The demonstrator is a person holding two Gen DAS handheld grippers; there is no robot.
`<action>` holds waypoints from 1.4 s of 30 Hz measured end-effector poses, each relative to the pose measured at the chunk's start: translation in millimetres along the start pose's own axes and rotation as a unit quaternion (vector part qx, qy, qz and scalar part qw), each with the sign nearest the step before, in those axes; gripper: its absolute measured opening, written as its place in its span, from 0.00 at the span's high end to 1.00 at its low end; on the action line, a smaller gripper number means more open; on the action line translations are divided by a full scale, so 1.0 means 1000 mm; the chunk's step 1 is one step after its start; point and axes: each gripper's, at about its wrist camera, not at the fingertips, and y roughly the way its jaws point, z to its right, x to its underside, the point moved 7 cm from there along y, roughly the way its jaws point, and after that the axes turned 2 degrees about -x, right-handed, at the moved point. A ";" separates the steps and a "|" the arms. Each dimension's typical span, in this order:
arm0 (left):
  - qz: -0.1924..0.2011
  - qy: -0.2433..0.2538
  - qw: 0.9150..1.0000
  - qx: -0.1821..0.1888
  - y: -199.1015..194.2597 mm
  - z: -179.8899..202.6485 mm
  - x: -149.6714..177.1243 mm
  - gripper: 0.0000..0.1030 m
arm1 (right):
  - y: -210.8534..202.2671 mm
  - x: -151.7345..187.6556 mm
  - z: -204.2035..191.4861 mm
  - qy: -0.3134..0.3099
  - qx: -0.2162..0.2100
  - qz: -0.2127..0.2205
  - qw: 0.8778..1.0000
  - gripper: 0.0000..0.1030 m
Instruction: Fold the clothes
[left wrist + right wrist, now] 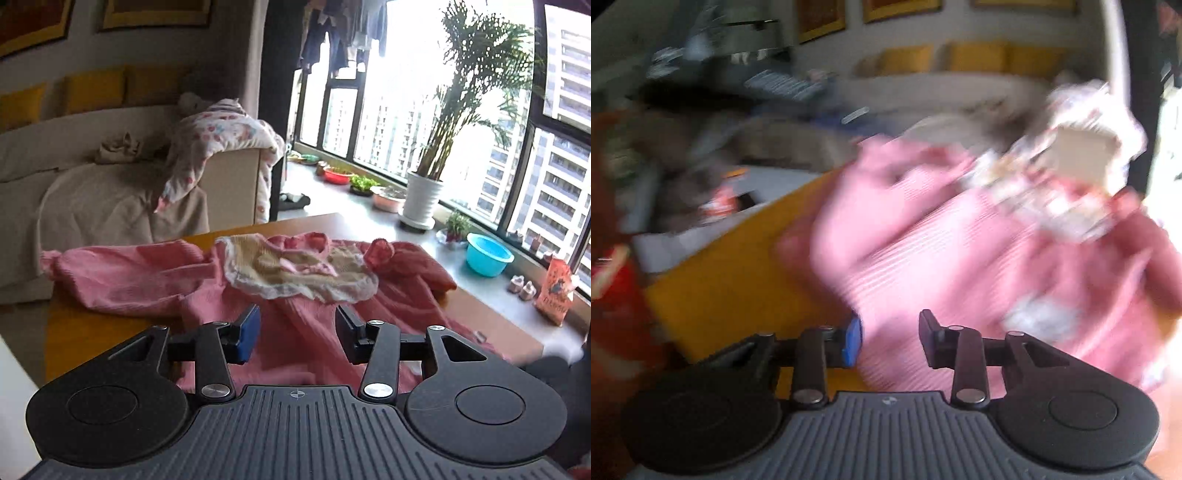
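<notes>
Two grippers, left (pixel 298 326) and right (pixel 890 339), jaws apart and empty, just above the pink garment (pixel 155 273) on the table (pixel 85 332).

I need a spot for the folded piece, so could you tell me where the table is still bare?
The table is bare along its near left edge, beside the pink garment's left sleeve, and in a narrow strip at the far right corner. The middle is crowded: the garment and its lace collar cover it.

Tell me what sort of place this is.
Probably a flat's living room, high up: a sofa with yellow cushions, laundry hanging by a big window facing tower blocks, and a potted palm on the sill.
</notes>
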 end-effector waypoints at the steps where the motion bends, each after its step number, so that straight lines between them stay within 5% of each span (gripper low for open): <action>1: 0.001 0.009 1.000 0.014 -0.008 0.005 0.003 0.45 | -0.005 -0.011 0.007 -0.005 0.016 0.015 1.000 0.87; 4: 0.002 0.043 0.994 0.099 -0.036 0.033 0.016 0.20 | -0.022 -0.046 0.024 -0.012 0.042 0.061 0.997 0.95; 8: -0.035 0.114 0.977 0.177 -0.050 0.082 0.048 0.10 | -0.039 -0.080 0.030 -0.018 0.050 0.099 0.994 0.96; 12: -0.082 0.169 0.973 0.131 -0.014 0.096 0.079 0.13 | -0.051 -0.109 0.035 -0.030 0.051 0.129 0.990 0.96; 15: -0.123 0.159 0.972 0.121 0.017 0.081 0.086 0.29 | -0.054 -0.118 0.039 -0.034 0.051 0.130 0.990 0.96; 18: -0.145 0.128 0.975 0.108 0.035 0.065 0.086 0.31 | -0.060 -0.120 0.042 -0.036 0.059 0.130 0.989 0.96; 22: -0.151 0.087 0.973 0.153 0.040 0.072 0.089 0.18 | -0.064 -0.120 0.049 -0.024 0.059 0.136 0.989 0.96; 26: -0.150 0.098 0.954 0.241 0.032 0.118 0.099 0.11 | -0.063 -0.120 0.053 -0.014 0.054 0.136 0.989 0.96; 28: -0.149 0.120 0.950 0.248 0.029 0.130 0.102 0.09 | -0.064 -0.119 0.054 -0.011 0.051 0.135 0.989 0.96; 31: -0.137 0.120 0.954 0.240 0.023 0.122 0.100 0.08 | -0.069 -0.111 0.049 -0.018 0.043 0.130 0.990 0.96; 35: -0.122 0.045 0.975 0.181 0.024 0.070 0.089 0.07 | -0.075 -0.101 0.046 -0.023 0.051 0.131 0.990 0.96; 42: -0.080 0.055 0.991 0.096 0.037 0.056 0.064 0.16 | -0.077 -0.105 0.038 -0.026 0.035 0.131 0.990 0.96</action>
